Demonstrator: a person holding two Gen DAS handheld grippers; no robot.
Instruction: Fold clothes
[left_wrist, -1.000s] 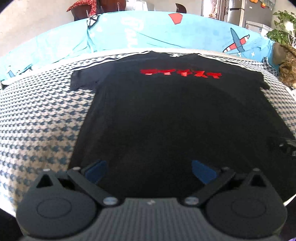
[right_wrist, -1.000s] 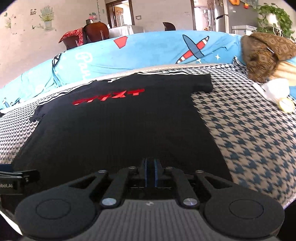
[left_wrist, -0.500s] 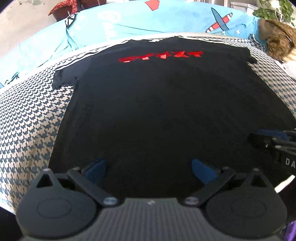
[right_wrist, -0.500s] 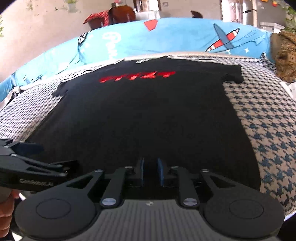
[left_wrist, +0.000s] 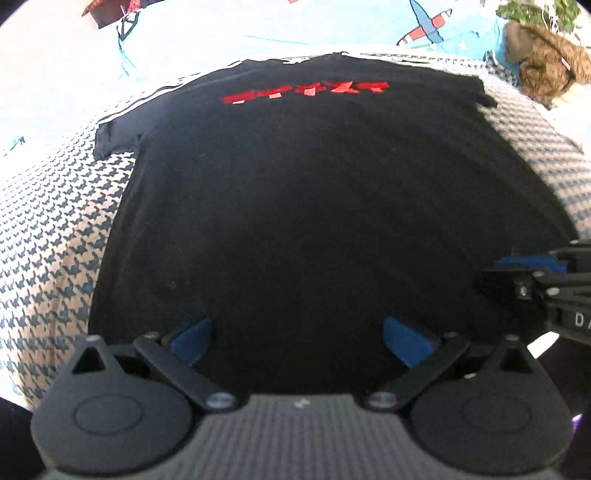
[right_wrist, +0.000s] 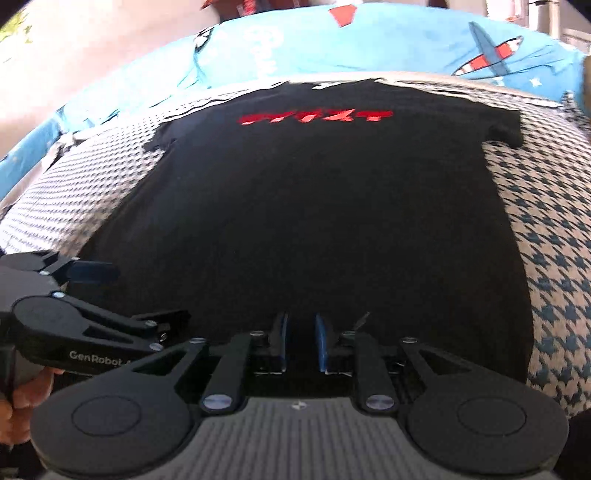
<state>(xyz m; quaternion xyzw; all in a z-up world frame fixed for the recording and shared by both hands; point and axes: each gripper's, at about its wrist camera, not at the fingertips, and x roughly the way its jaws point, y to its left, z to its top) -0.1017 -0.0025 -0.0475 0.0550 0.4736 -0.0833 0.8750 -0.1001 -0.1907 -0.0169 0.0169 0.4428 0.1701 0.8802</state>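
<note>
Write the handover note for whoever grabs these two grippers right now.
Left gripper: open wide, empty, at the near hem of the black T-shirt.
Right gripper: a narrow gap between its fingers, empty, also at the near hem.
T-shirt: spread flat on the houndstooth cover, red print at the far end, both sleeves out.
Done: laid flat only.
Left: every fold.

Houndstooth blanket (left_wrist: 55, 236) spread over the bed — black T-shirt (left_wrist: 317, 206) lying flat on it, red print at the far end, blue sheet (right_wrist: 369, 40) beyond.
</note>
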